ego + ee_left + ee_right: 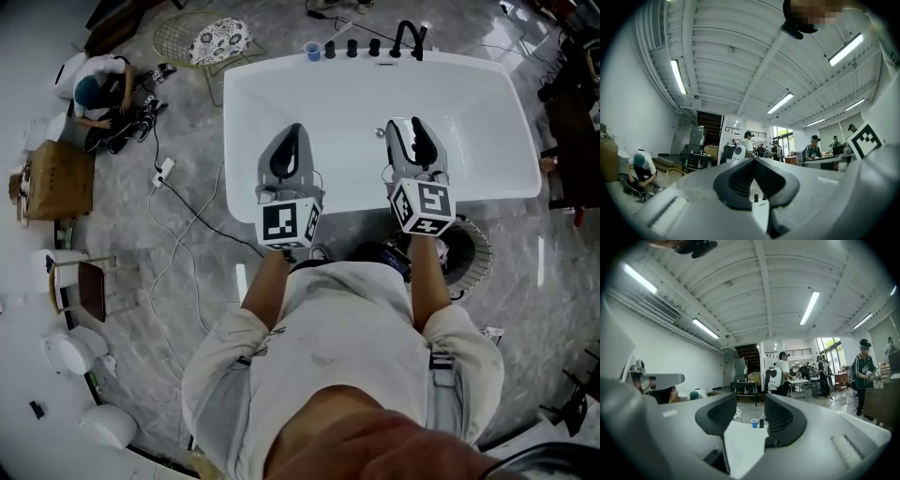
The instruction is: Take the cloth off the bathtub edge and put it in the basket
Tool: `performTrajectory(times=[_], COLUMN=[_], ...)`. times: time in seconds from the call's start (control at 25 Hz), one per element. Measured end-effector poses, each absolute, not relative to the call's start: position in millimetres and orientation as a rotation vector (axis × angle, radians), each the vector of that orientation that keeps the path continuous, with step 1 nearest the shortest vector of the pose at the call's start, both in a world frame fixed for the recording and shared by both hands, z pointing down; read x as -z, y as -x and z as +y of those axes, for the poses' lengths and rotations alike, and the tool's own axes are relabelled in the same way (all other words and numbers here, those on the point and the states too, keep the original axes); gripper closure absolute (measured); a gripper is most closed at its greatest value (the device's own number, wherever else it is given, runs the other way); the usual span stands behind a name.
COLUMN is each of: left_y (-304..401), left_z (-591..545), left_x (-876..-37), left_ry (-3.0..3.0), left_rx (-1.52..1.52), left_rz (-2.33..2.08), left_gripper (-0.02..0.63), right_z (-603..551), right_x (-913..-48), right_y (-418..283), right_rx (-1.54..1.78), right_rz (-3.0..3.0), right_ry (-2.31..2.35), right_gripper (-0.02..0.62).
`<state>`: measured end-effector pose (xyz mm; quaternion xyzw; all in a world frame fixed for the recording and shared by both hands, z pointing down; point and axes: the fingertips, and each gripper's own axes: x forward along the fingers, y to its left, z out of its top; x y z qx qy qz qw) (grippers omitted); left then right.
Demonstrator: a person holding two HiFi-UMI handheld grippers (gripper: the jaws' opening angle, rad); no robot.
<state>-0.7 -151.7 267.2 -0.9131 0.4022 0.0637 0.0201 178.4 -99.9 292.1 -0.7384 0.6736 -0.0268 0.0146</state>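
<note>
Over the white bathtub (309,94), I am holding both grippers out side by side, pointing toward the far rim with its black faucet (410,37) and blue cup (312,51). My left gripper (292,129) is showing fingertips pressed together with nothing between them. My right gripper (411,127) is standing with its fingers spread, pinching nothing. Just below the tub's near edge, the round basket (476,246) is sitting beside my right forearm. A dark bundle (375,253), seemingly the cloth, is lying at the basket's left side; I cannot tell whether it is fully inside.
</note>
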Motion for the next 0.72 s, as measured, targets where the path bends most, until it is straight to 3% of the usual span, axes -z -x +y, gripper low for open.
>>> performTrajectory(times=[0.4, 0.72], left_y=[34.9, 41.9], left_z=[-171.7, -171.6], left_x=[-264.7, -263.6], left_ry=[2.796, 2.803], left_rx=[-0.214, -0.23], left_rz=[1.335, 1.307], left_gripper=[0.604, 0.604], right_z=[-115.4, -113.5], right_x=[-254.4, -249.6], right_y=[-137.5, -116.5], right_rx=[-0.115, -0.208], right_rz=[2.152, 2.161], right_ry=[2.257, 2.275], right_gripper=[0.41, 0.507])
